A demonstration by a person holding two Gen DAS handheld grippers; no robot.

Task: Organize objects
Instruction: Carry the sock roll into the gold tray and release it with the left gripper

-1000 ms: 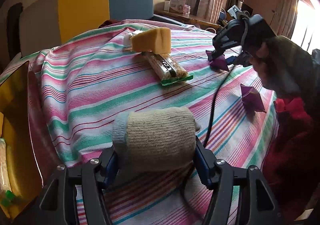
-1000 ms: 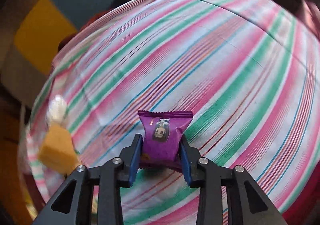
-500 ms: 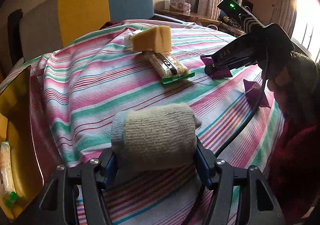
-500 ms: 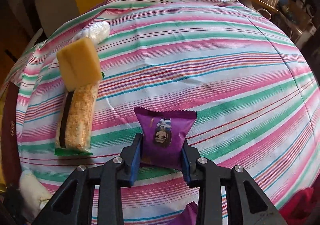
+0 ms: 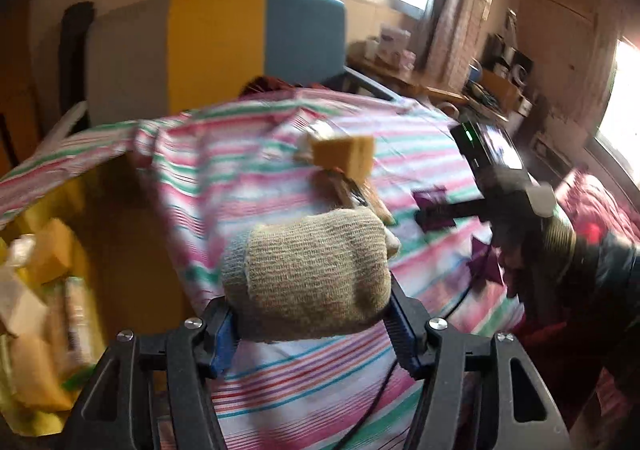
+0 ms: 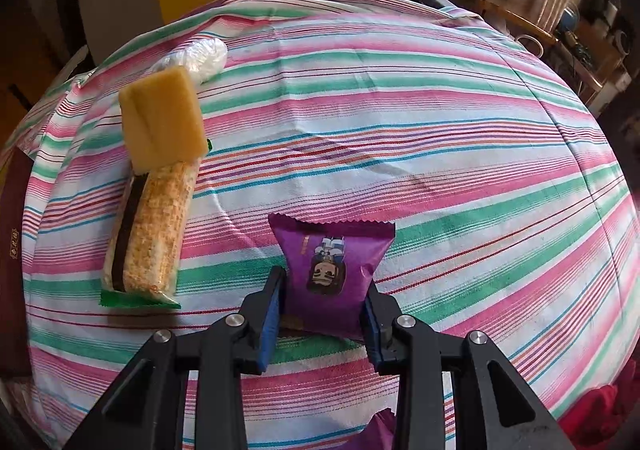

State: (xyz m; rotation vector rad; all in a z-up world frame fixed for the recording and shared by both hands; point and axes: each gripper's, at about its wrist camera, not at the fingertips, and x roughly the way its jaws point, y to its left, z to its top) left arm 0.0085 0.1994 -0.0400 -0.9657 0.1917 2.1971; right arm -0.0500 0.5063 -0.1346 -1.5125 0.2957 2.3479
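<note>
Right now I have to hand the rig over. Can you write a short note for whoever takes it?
Left gripper: jaws clamped on the rolled beige sock, held above the striped cloth.
Right gripper: jaws shut on a purple snack packet, low over the cloth.
On the cloth: yellow sponge lying on one end of the wrapped cracker bar, a clear plastic roll behind them, a second purple packet near the right gripper.
Done: some items already sit in the yellow bin at left.
Left: put away both held items, then the rest.

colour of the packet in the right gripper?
Purple snack packet with a cartoon face print; clearest in the right wrist view.
</note>
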